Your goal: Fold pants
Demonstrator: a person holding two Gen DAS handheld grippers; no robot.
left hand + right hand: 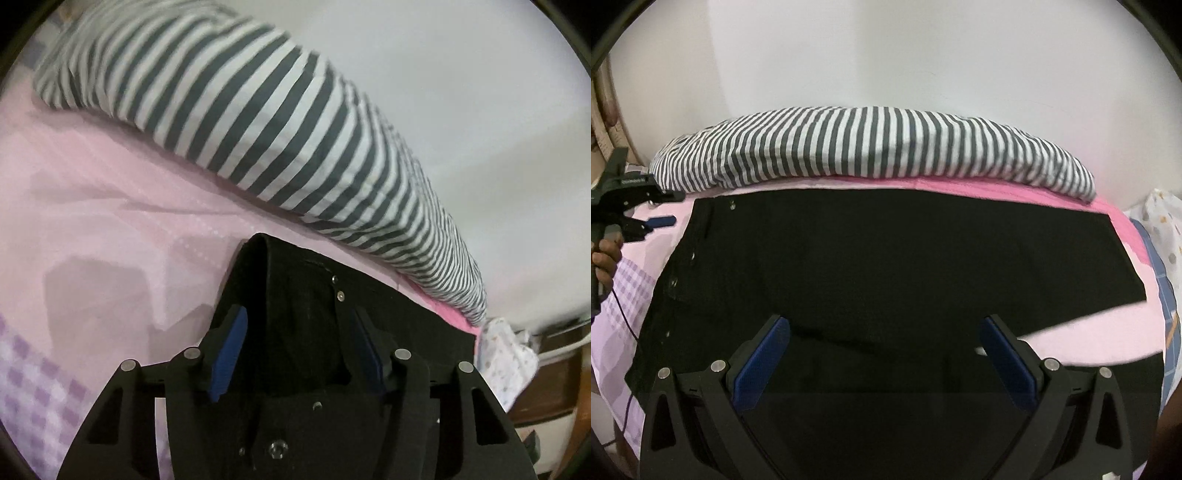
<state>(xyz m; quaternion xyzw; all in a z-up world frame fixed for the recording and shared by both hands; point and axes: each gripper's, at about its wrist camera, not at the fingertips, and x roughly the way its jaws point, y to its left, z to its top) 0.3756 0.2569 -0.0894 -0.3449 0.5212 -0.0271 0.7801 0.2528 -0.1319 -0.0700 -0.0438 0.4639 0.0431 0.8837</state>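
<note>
Fingers (pixel 761 365) on both grippers sit spread and empty over the black pants (pixel 886 258), laid flat on the bed (pixel 110 221) for folding

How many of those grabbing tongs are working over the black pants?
2. The left tongs sit open at the waistband corner of the black pants, near the striped pillow. The right tongs hang open above the pants' near edge.

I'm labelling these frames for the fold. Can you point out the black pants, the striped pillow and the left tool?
black pants (pixel 886 258), right wrist view, flat middle of fabric.
striped pillow (pixel 871 144), right wrist view, centre.
left tool (pixel 295 339), left wrist view, between fingertips.
</note>
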